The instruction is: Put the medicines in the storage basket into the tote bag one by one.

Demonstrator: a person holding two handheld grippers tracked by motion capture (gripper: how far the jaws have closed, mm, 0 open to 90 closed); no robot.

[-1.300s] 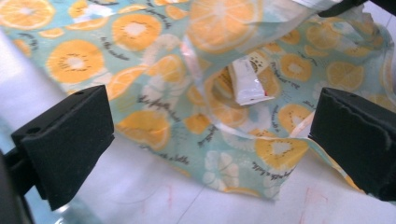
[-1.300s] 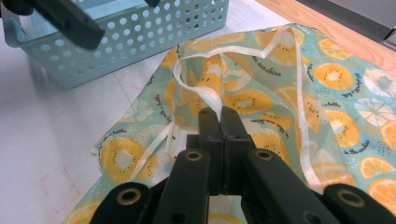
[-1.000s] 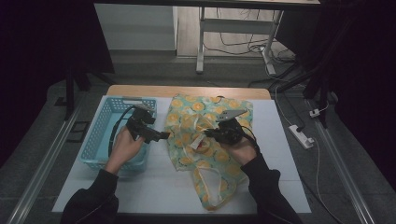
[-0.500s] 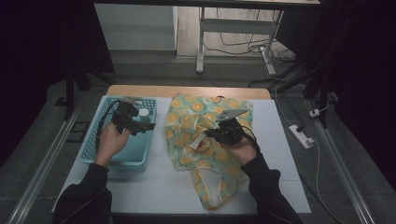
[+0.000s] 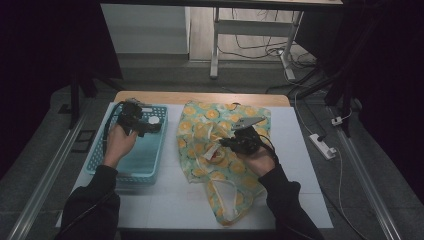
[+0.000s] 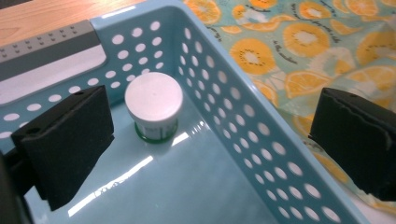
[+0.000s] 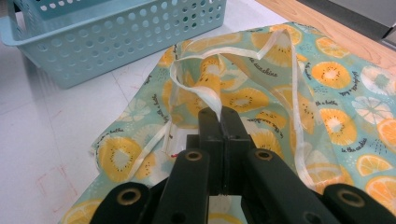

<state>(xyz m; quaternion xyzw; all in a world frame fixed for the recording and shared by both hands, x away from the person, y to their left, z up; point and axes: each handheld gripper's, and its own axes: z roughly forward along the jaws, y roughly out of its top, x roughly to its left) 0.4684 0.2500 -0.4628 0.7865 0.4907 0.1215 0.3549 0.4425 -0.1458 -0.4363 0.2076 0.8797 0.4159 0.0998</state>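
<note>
A light blue perforated basket stands on the left of the white table. A small white-lidded jar sits upright in its far corner. My left gripper hovers over that end of the basket. In the left gripper view the gripper stands wide open, the jar ahead of its left pad and apart from it, with the basket wall between the pads. An orange-slice print cloth bag lies at the centre. My right gripper is shut on the bag's cream edge strap, lifting it slightly.
The basket stands just left of the bag, with a narrow strip of white table between them. A wooden strip runs along the table's far edge. A power strip and cables lie on the floor to the right.
My left gripper has moved left, from the basket's right edge near the bag to over the basket's far end. The right gripper has stayed still, shut on the bag's strap.
</note>
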